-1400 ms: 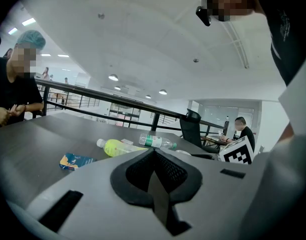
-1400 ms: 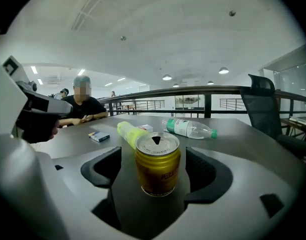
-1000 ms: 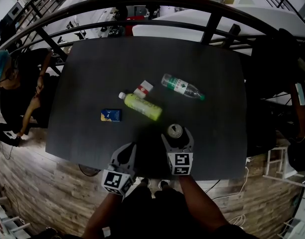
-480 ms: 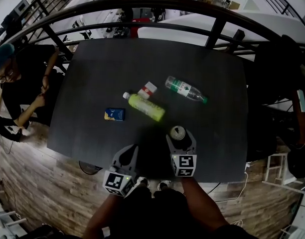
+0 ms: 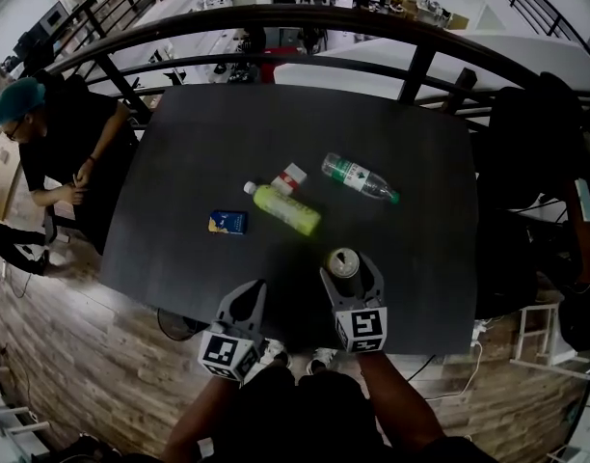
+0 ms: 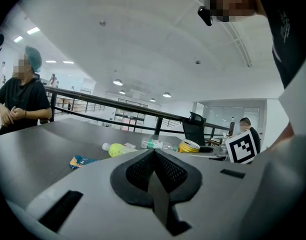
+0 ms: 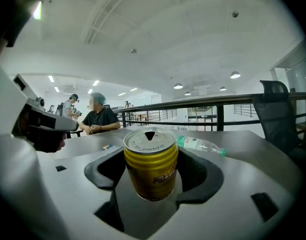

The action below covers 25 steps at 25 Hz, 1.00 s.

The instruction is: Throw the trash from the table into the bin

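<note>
A yellow drinks can point(image 5: 344, 261) stands upright between the fingers of my right gripper point(image 5: 345, 263) at the near edge of the dark table point(image 5: 199, 152). The jaws have just been closing on it and now grip its sides. In the right gripper view the can point(image 7: 151, 169) fills the middle, clamped by that gripper point(image 7: 154, 174). My left gripper point(image 5: 249, 295) hovers shut and empty to the can's left, over the table's near edge; in the left gripper view its tips point(image 6: 154, 156) meet. A yellow-green bottle point(image 5: 287, 209), a clear bottle point(image 5: 358, 177), a blue packet point(image 5: 227, 222) and a small white carton point(image 5: 290, 177) lie mid-table. No bin shows.
A person in a teal cap point(image 5: 44, 133) sits at the table's left side. A black curved railing point(image 5: 411, 61) runs behind the table. Wooden floor point(image 5: 102, 355) lies below the near edge, and a dark chair point(image 5: 526, 152) stands at the right.
My right gripper has closed on the can and risen with it. The left gripper has stayed about where it was. The seated person has shifted posture.
</note>
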{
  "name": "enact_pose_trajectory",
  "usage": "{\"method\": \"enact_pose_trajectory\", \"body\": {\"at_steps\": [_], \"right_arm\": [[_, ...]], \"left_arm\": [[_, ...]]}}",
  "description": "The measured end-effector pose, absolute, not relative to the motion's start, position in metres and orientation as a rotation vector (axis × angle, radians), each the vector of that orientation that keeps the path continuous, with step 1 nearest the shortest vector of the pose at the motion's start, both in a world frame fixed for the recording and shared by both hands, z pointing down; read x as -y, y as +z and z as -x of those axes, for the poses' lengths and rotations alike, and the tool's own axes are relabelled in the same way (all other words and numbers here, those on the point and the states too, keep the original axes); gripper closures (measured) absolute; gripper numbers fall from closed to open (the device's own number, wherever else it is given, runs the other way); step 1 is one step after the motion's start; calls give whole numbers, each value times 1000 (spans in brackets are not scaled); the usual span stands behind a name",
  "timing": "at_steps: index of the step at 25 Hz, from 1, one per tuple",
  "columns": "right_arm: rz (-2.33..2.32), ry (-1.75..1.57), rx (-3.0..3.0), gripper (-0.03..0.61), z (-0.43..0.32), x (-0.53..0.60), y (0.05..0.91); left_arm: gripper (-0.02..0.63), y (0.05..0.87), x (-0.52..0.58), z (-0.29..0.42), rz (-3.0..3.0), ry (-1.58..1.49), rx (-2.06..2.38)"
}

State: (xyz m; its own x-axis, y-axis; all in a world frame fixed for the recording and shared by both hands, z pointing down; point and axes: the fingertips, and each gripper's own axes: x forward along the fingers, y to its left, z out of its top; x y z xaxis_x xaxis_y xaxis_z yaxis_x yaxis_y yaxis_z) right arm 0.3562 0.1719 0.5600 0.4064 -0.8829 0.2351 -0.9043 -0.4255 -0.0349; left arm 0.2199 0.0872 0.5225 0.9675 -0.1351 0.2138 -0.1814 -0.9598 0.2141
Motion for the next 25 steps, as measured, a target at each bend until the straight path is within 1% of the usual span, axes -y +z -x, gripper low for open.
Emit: {"method": "enact_pose_trajectory", "body": {"at_steps": [8,15,25], "right_arm": [[-2491,262,1769,236,-325,-179,518],[-2407,219,1892,236,-300,-178,507],[-2162,236,2113,236,-238,-141,508]], "left_arm": [[594,507,-101,-204,-2893,257,299],[594,502,-109,-187,-2906,230,384],[594,483,-94,-121,-2862,193,606]]}}
